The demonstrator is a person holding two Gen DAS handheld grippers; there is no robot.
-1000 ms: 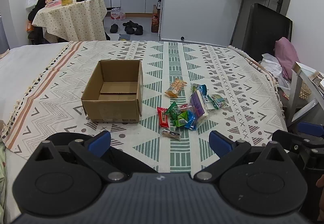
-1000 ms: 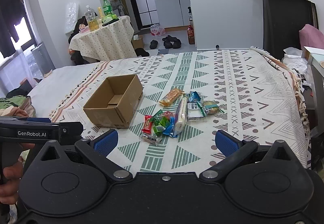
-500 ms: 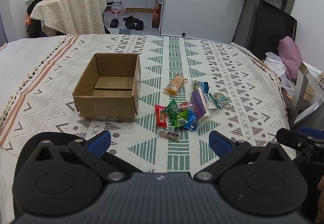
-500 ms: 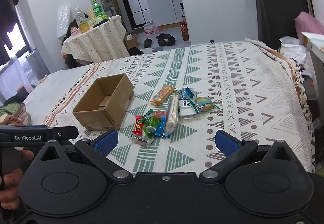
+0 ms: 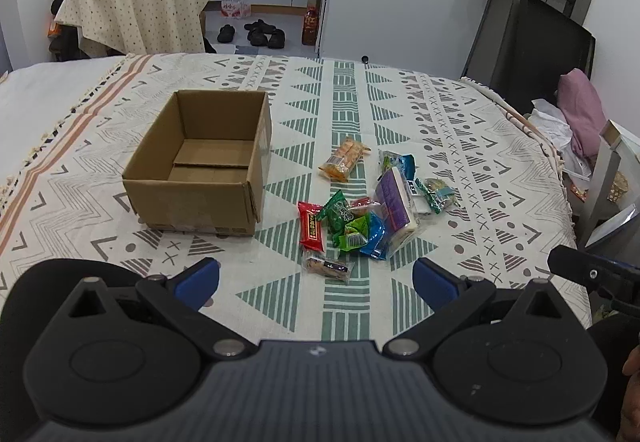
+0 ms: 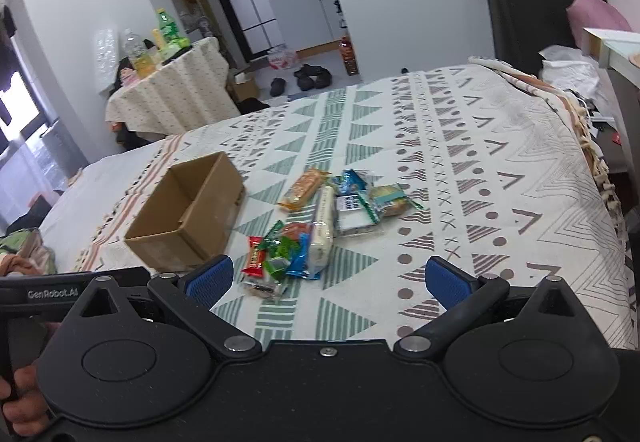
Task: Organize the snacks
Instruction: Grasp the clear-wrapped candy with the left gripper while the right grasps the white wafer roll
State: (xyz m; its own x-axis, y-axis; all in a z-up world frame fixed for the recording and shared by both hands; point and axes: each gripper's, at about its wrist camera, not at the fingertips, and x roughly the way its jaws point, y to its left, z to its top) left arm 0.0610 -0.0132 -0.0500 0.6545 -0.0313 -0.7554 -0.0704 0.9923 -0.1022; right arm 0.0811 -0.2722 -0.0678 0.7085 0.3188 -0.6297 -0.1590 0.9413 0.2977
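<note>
Left wrist view: left gripper (image 5: 316,278) hangs over the near edge of the patterned bedspread (image 5: 440,122), fingers spread wide, nothing between them. Snack pile (image 5: 360,214) lies at 12 o'clock from the gap, near but apart; the small clear-wrapped bar (image 5: 326,265) is the closest piece. Cardboard box (image 5: 204,166) sits at 11 o'clock, open-topped, just left of the pile, its floor bare. Orange cracker pack (image 5: 344,160) lies at the pile's far side.

Right wrist view: right gripper (image 6: 326,280) also stands wide apart and holds nothing; the snack pile (image 6: 320,226) lies at 12 o'clock, the box (image 6: 192,218) at 10 o'clock. Only this view shows the left gripper's handle with a hand (image 6: 18,402) on it, at 8 o'clock. Only the left view shows the box's whole inside.
</note>
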